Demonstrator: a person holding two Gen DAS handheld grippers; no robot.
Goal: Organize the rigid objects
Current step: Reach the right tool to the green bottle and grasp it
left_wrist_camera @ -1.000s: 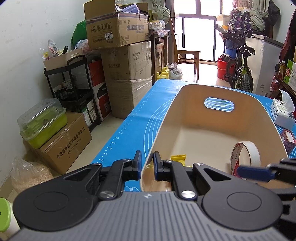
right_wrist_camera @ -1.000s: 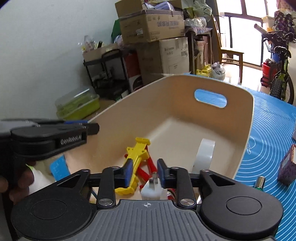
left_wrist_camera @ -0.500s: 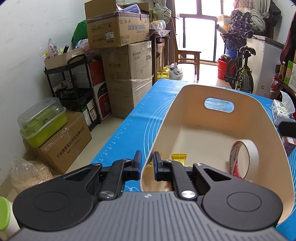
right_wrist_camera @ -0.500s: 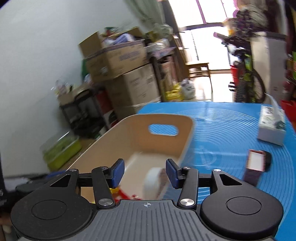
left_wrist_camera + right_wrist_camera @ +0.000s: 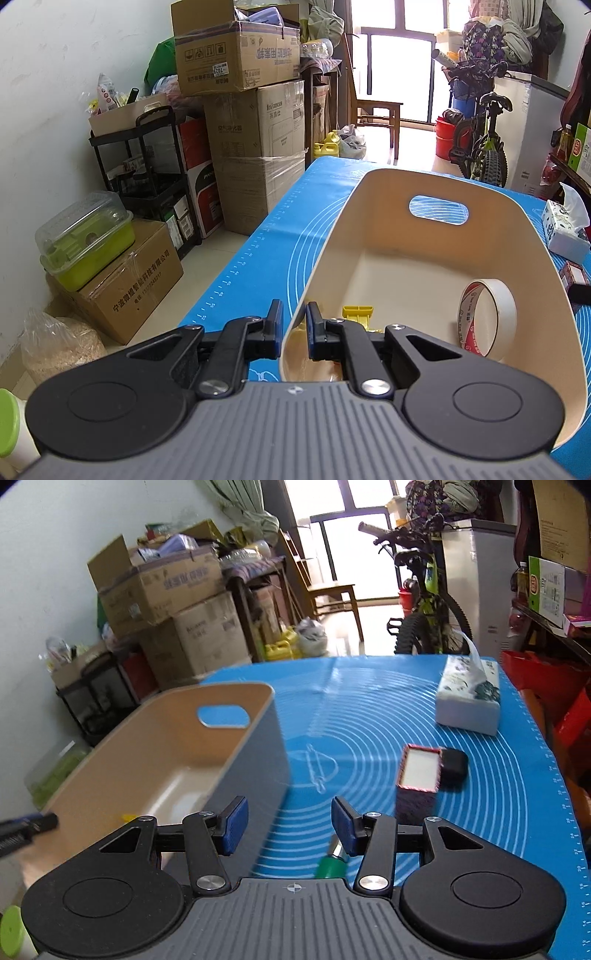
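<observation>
Left wrist view, left hand-held gripper (image 5: 294,334) clamped on bin (image 5: 436,192) rim, right hand-held gripper (image 5: 290,825) released, empty.

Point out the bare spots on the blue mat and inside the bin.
Mat: bare between the bin and the tissue box, and along its left edge. Bin floor: bare below the handle hole. Crowded: the near bin end, with tape roll and yellow toy; the small box and black case.

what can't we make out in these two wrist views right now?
- Left wrist: bin floor near the left gripper; its body hides all but a corner of the yellow piece.
- Right wrist: green-capped item, mostly behind the right gripper; identity unclear.
- Right wrist: bin contents, motion-blurred.
- Left wrist: small box, cut by frame edge.
</observation>
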